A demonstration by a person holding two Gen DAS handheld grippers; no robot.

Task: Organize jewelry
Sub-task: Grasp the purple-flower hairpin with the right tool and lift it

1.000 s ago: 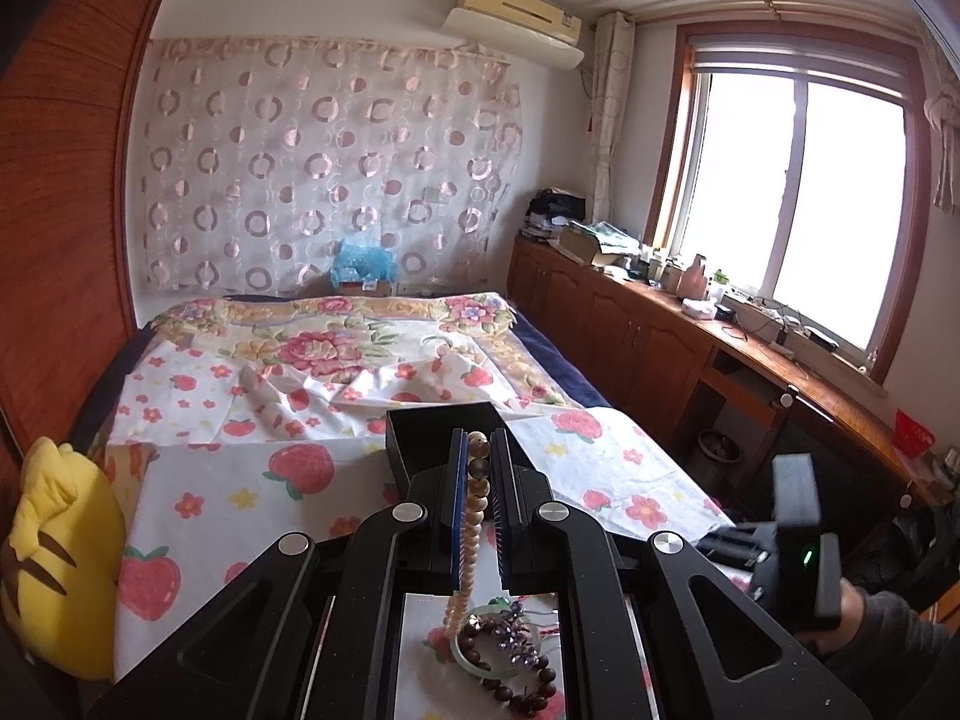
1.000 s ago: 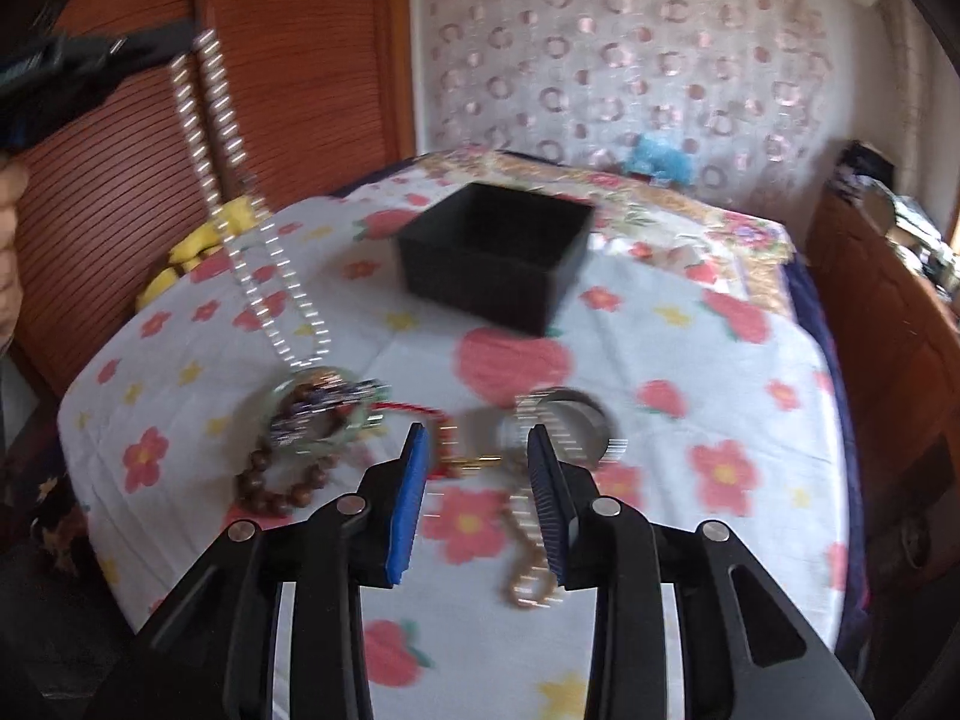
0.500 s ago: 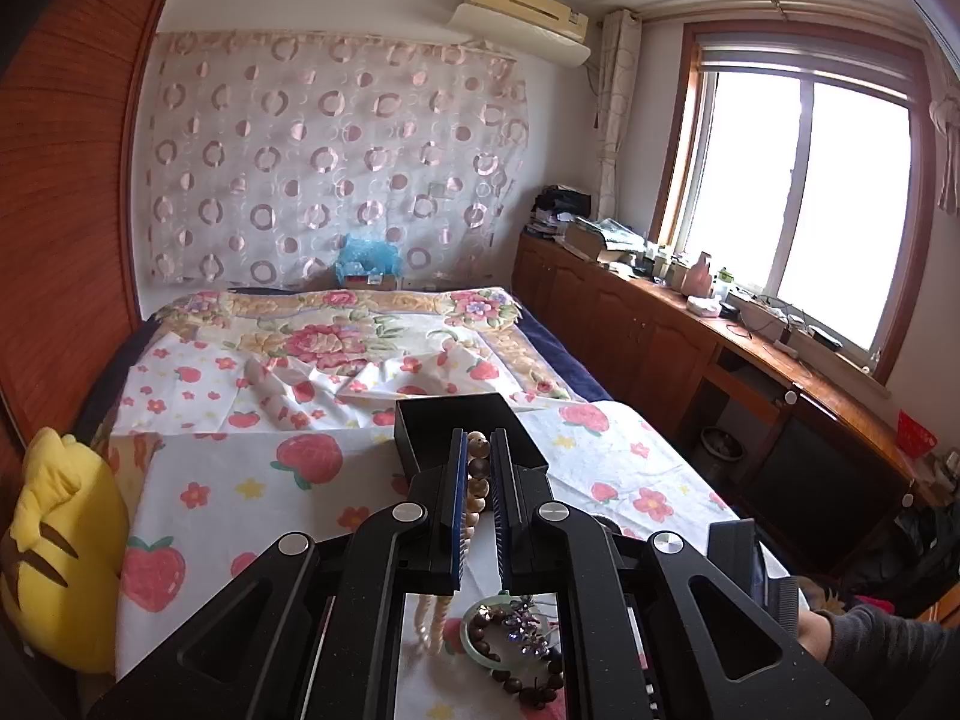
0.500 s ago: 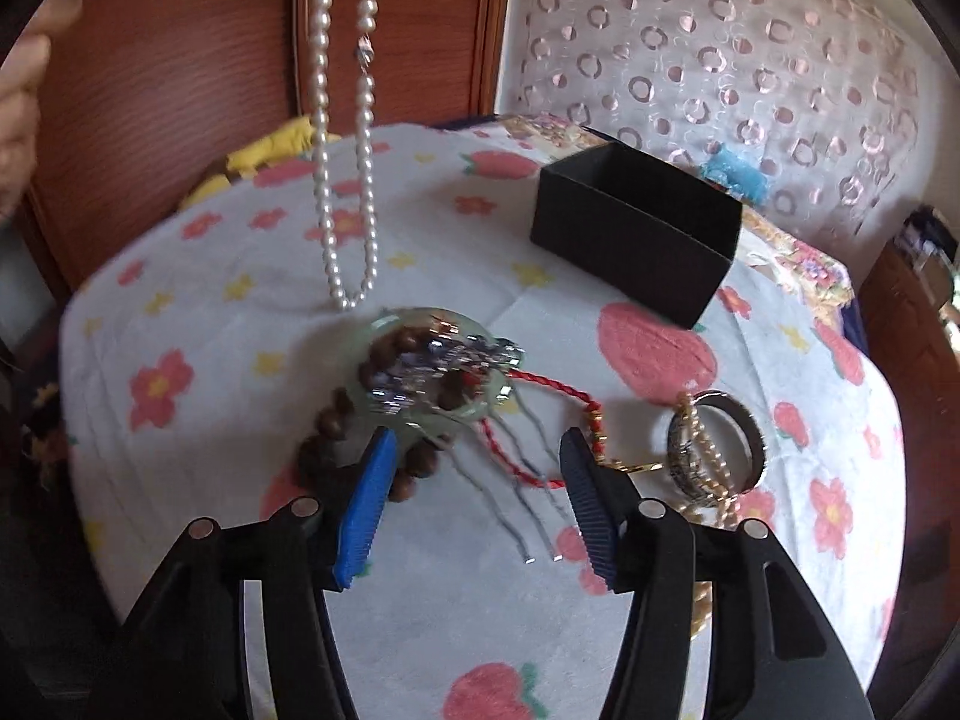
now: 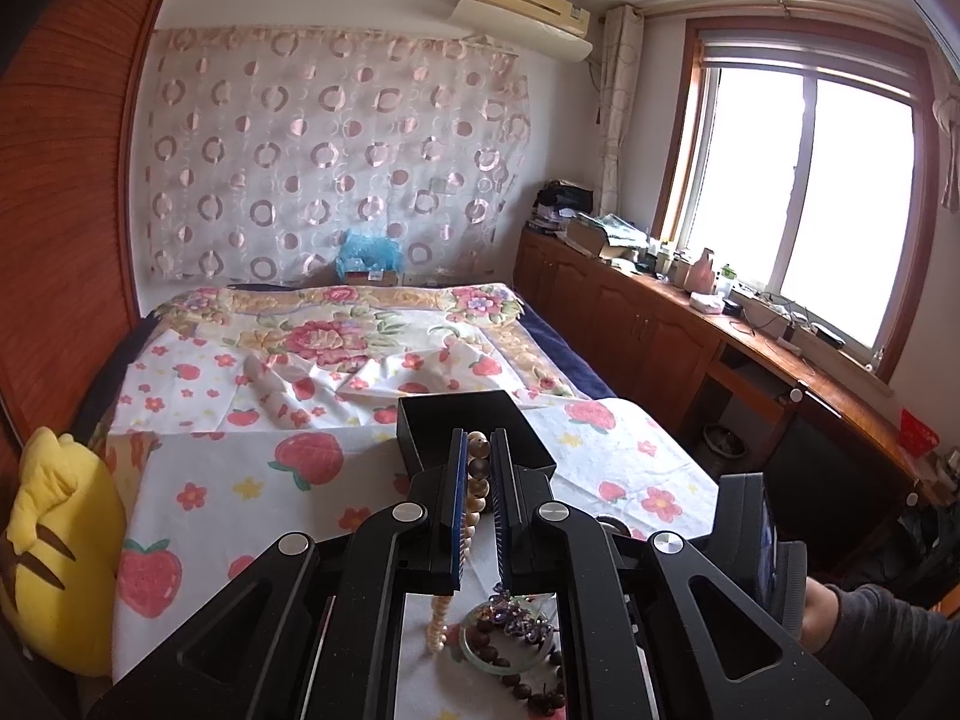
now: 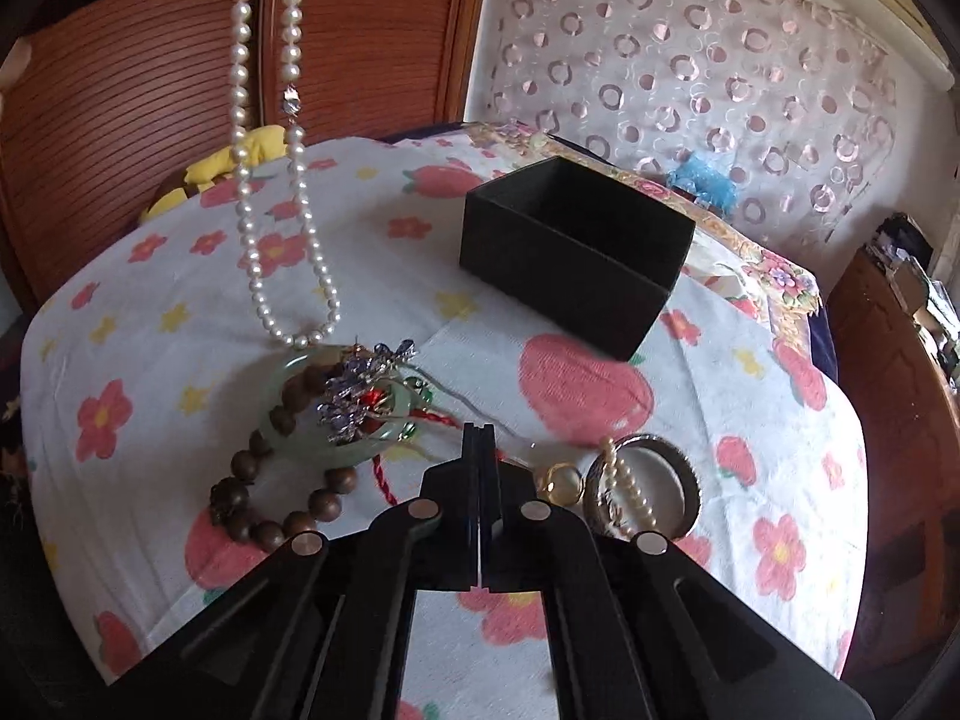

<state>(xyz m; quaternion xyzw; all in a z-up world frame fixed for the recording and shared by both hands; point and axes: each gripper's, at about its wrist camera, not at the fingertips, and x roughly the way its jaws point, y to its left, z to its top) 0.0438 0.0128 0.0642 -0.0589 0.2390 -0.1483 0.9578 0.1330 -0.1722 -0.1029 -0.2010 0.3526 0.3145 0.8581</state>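
Above strawberry-print bedsheet [image 6: 588, 390], my left gripper [image 5: 478, 468] clamps long white pearl necklace [image 6: 288, 180] — loop dangles over green jade bangle [image 6: 336, 420] pile. My right gripper [image 6: 479, 456] just snapped together, apparently on thin silver chain [image 6: 474, 411]. Next, I judge: carry pearls over open black square box [image 6: 576, 252], release.

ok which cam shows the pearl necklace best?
Right wrist: the pearl necklace hangs as a full loop, its bottom just above the green bangle. Left wrist shows only a few beads pinched in the left gripper.
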